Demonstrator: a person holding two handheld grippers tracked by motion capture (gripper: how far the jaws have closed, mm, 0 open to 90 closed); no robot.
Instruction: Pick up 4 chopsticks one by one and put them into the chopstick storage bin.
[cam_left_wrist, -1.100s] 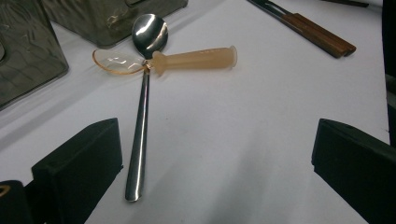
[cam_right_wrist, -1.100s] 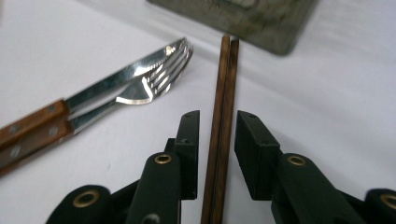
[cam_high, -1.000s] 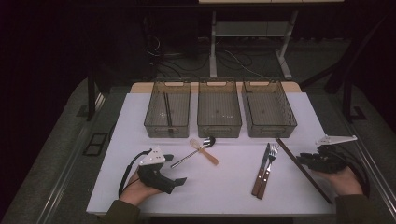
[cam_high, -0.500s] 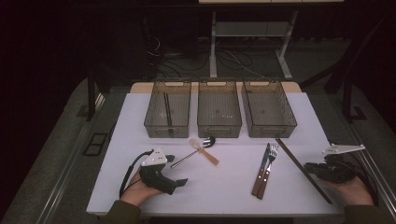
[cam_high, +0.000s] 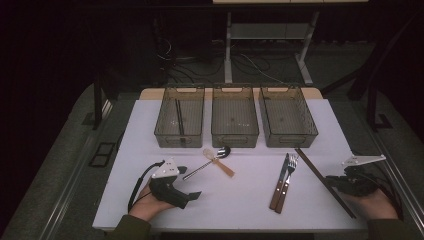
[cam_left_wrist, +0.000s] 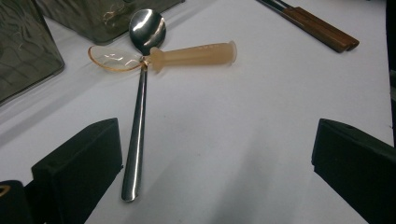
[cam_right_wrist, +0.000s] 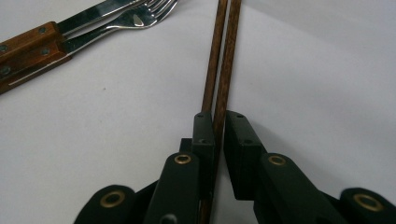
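Fingers of the right gripper (cam_right_wrist: 218, 135) have just closed onto brown chopsticks (cam_right_wrist: 223, 56) (light, stiff, slippery). Gripping mid-length looks steadier. Left gripper (cam_left_wrist: 212, 158) rests wide open, empty.

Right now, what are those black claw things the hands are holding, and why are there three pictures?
A person holds a hand tool with a two-jaw claw in each hand. One camera looks down from above; a small camera rides on each claw. On the white table stand three clear bins. The left claw is open, near a metal spoon lying against an orange plastic spoon. The right claw has just been closing and pinches one of the brown chopsticks. Two forks lie nearby.
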